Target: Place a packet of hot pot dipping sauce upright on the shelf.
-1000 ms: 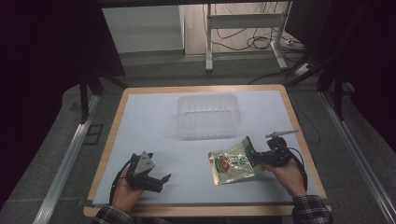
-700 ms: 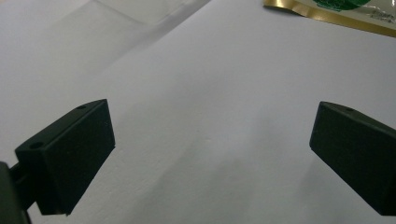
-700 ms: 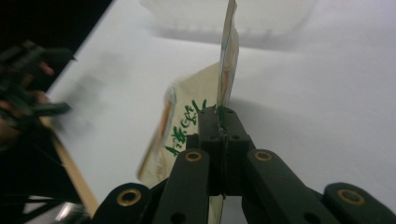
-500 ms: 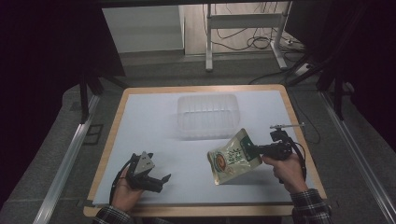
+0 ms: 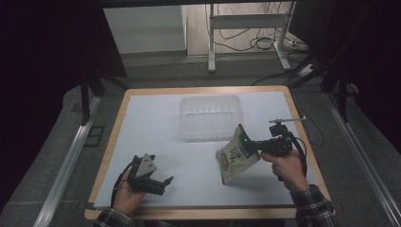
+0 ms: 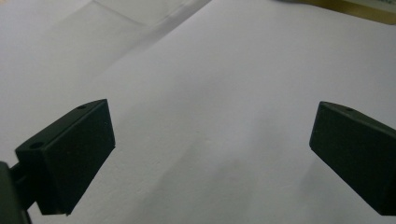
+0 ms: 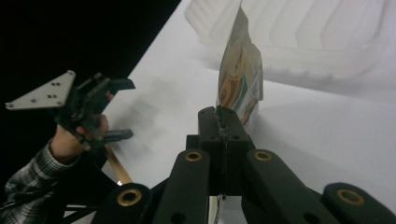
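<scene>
1. Nearest the person, the left gripper sits low over the near left part of the white table, held in the left hand. Its jaws stand wide apart with nothing between them; in the left gripper view only bare white surface lies between the two black pads.

2. A grey three-cornered plate tops that gripper, and a black cable loops from it beside the hand. In the right gripper view the same gripper appears at the left, jaws spread, with a plaid sleeve below it.

3. A little farther in, on the right side, the right hand holds the right gripper above the table. Its jaws are clenched on one edge of a snack pouch.

4. The pouch hangs clear of the table, tilted, with its shadow on the white surface beneath. In the right gripper view the pouch stands edge-on straight ahead of the closed jaws, its printed face showing brown, green and yellow.

5. Beyond the pouch, near the middle of the far half of the table, lies a clear plastic tray with ribbed walls. The pouch's upper corner is just beside the tray's near right corner; whether they touch I cannot tell.

6. Past the table edge, metal table legs and loose cables lie on the floor.
</scene>
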### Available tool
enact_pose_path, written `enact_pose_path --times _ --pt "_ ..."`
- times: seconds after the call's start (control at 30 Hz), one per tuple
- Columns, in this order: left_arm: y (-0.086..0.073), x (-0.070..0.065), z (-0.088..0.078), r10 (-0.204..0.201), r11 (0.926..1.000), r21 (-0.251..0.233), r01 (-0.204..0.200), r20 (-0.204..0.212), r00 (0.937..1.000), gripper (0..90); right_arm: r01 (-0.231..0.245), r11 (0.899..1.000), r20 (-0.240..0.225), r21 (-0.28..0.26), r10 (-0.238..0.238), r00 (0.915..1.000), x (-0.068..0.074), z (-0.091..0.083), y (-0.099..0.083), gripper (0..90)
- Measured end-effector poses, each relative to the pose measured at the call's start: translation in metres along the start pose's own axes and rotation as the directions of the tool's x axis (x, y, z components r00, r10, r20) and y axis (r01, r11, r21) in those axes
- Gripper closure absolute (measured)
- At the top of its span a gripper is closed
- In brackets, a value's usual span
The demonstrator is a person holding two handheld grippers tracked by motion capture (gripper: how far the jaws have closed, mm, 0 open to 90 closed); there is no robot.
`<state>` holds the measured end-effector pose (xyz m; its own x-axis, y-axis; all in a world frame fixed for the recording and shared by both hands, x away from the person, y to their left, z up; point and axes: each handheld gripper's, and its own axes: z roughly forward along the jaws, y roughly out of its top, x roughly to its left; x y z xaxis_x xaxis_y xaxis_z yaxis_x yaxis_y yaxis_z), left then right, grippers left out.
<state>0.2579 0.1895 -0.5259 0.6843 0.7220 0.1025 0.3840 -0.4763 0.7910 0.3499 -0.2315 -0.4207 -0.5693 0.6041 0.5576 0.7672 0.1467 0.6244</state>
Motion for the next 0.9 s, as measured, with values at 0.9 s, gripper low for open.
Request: enact_pose_path --times 0.9 --pt "0.0 0.001 0.0 -0.001 1.0 -0.006 0.001 0.0 1.0 0.0 0.002 0.993 -0.011 -0.118 -0.003 0.9999 0.013 -0.018 0.036 89.2"
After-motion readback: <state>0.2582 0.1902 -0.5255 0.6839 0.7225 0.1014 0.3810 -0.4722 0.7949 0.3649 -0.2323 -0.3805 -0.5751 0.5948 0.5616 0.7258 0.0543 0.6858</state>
